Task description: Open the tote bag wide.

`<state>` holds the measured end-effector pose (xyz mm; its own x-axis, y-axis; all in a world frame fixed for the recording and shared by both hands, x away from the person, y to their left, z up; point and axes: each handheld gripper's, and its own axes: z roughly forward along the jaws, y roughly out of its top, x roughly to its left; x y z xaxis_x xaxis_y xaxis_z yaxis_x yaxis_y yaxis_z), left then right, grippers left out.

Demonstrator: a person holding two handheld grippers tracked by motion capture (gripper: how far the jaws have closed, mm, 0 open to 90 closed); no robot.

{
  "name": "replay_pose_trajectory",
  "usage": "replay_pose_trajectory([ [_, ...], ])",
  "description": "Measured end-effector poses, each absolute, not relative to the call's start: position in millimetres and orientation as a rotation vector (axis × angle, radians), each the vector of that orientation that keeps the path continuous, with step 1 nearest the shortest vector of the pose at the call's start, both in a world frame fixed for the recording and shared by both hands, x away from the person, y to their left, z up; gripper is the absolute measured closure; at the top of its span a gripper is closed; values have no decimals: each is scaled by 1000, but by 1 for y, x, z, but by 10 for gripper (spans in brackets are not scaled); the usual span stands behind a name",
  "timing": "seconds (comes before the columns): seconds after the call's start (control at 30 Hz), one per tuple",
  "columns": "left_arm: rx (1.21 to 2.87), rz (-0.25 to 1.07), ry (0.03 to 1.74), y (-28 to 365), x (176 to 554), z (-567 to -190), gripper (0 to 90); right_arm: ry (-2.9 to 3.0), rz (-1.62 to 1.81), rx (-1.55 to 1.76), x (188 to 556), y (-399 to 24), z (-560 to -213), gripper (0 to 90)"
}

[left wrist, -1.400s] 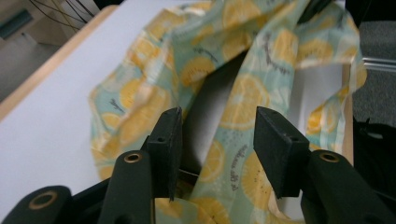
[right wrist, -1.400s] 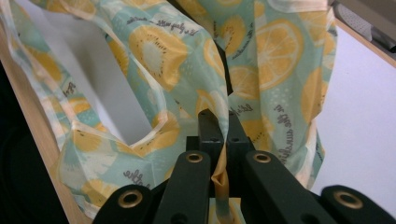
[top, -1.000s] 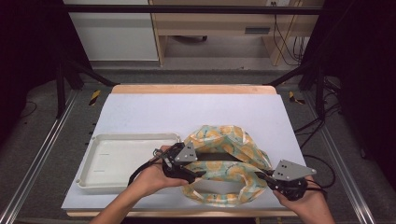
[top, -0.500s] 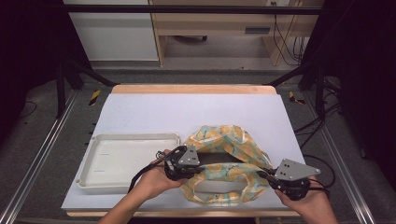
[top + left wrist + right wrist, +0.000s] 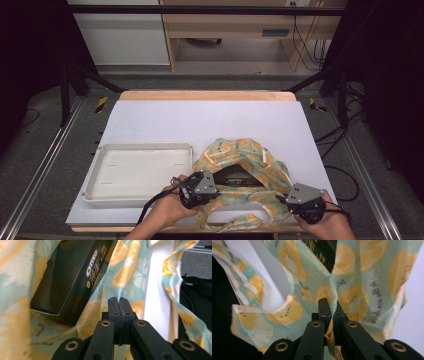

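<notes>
Two grips set | your left gripper, jaws just closing, and right gripper each pinch the rim of the citrus-print fabric tote bag at the table's near edge | black snack box sits inside | next: probably lift evenly, mouth wide, beside the white plastic tray.

Left gripper: jaws were apart a second ago, have just closed; now pinched on bag fabric at its 9 o'clock rim.
Left hand: dropped slightly, shifted toward 5 o'clock.
Right gripper: sank toward the table's 6 o'clock edge.
Bag: mouth pulled wider, black box inside now exposed; bag sits lower, flatter.
</notes>
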<state>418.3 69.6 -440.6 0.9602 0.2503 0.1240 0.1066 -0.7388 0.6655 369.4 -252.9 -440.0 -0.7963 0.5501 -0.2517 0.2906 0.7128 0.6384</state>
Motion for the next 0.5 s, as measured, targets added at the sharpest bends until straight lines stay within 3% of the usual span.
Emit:
replay_pose_trajectory([
  [0.07, 2406, 282, 251, 66, 417, -444, 900, 2508, 817, 672, 370, -253, -444, 871],
  [0.23, 2423, 297, 233, 63, 413, -448, 900, 2472, 862, 676, 367, -252, -428, 610],
  [0.5, 2412, 298, 231, 64, 412, -449, 900, 2390, 950, 717, 376, -243, -391, 371],
])
